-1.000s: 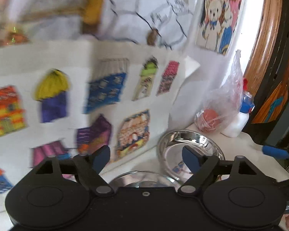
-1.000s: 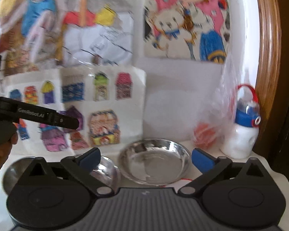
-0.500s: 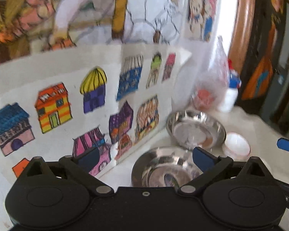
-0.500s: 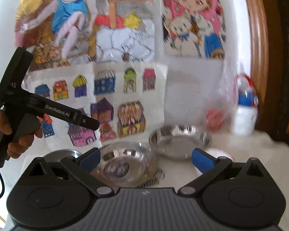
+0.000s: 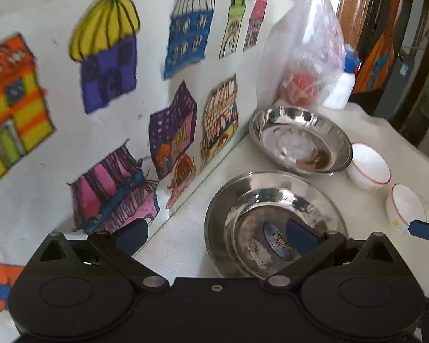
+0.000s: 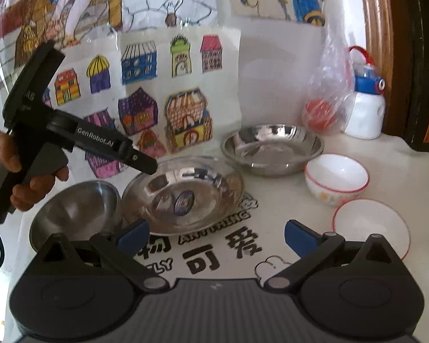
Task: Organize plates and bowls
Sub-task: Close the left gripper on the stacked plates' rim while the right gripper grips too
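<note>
Children's drawings of coloured houses (image 6: pixel 163 91) cover the wall behind a table (image 6: pixel 409 165) spread with a white printed cloth. Both grippers are empty, their blue-tipped fingers spread wide apart and touching nothing.

From the left wrist view, the left gripper (image 5: pixel 214 231) hangs over the near steel plate (image 5: pixel 274 220); its right fingertip (image 5: pixel 300 235) overlaps the plate's well in the picture, while the left fingertip sits in front of the drawings. Whether it is close above the plate or well clear is hard to judge from this angle. A round blue sticker lies in the middle of that plate, its lettering too blurred to read. The far steel plate (image 5: pixel 300 140) sits just behind it, near the wall.

The right gripper (image 6: pixel 216 235) is held back over the cloth, in front of everything. Beyond its fingers, from left to right, stand a steel bowl (image 6: pixel 74 214), the near steel plate (image 6: pixel 183 194) just beside it, and two white bowls with red rims (image 6: pixel 336 178) (image 6: pixel 370 225) close together on the right. The far steel plate (image 6: pixel 271 148) lies behind them.

Seen from the right wrist, the left gripper's body (image 6: pixel 80 140) reads "GenRobot.AI". On the cloth, "ANYTHING" and large Chinese characters are partly visible. A plastic bag (image 6: pixel 329 97) and a white bottle with a blue cap (image 6: pixel 364 108) stand at the back right.
</note>
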The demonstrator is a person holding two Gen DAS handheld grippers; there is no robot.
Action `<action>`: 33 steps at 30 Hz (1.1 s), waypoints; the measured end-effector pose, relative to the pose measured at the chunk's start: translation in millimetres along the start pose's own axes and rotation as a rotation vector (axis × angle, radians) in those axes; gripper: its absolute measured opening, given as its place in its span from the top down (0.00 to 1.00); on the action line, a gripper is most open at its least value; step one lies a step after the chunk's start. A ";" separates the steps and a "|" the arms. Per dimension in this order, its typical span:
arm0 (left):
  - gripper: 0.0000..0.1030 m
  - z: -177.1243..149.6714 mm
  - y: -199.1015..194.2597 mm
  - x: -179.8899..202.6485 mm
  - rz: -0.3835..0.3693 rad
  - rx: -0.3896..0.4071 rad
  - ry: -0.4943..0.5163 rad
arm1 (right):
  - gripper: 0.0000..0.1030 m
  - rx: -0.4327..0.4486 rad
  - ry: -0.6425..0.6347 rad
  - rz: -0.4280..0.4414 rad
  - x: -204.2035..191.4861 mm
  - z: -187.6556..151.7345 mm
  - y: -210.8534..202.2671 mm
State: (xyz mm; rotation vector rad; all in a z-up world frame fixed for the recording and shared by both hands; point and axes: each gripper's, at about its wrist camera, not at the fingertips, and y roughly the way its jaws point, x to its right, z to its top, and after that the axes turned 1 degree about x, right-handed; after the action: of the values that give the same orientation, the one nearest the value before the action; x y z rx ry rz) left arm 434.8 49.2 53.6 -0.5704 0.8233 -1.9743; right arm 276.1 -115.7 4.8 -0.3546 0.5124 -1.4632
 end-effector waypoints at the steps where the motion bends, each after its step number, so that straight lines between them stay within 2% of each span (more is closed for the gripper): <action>1: 0.01 0.8 3.1 1.7 -0.016 -0.011 0.009 | 0.00 -0.006 0.000 -0.001 -0.6 -0.3 2.5; 6: 0.01 0.2 11.2 6.8 -0.037 -0.040 0.048 | 0.00 -0.021 0.010 -0.013 1.5 -0.4 10.1; 11: 0.01 1.9 18.8 7.5 -0.058 -0.061 0.045 | 0.00 -0.046 0.040 -0.031 10.3 0.3 19.4; 18: 0.05 2.7 29.7 12.2 -0.071 -0.105 0.063 | 0.01 -0.059 0.061 -0.009 15.8 2.6 29.6; 21: 0.10 2.3 34.7 13.1 -0.067 -0.127 0.056 | 0.04 -0.055 0.068 -0.002 16.9 3.9 33.2; 23: 0.12 1.9 36.2 12.3 -0.069 -0.138 0.053 | 0.10 -0.058 0.068 0.000 17.0 3.9 36.9; 29: 0.23 1.0 39.0 7.1 -0.061 -0.162 0.029 | 0.20 -0.068 0.080 0.026 17.5 3.7 46.1; 32: 0.34 0.7 39.9 3.0 -0.051 -0.169 0.007 | 0.29 -0.069 0.092 0.050 17.7 3.9 50.7; 33: 0.42 0.6 40.0 2.1 -0.048 -0.170 0.003 | 0.31 -0.073 0.111 0.061 19.1 4.3 52.4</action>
State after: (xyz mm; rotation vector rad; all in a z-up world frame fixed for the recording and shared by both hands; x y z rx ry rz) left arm 456.6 32.0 24.6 -0.6925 0.9941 -1.9606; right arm 323.3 -130.6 -21.2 -0.3133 0.6615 -1.4129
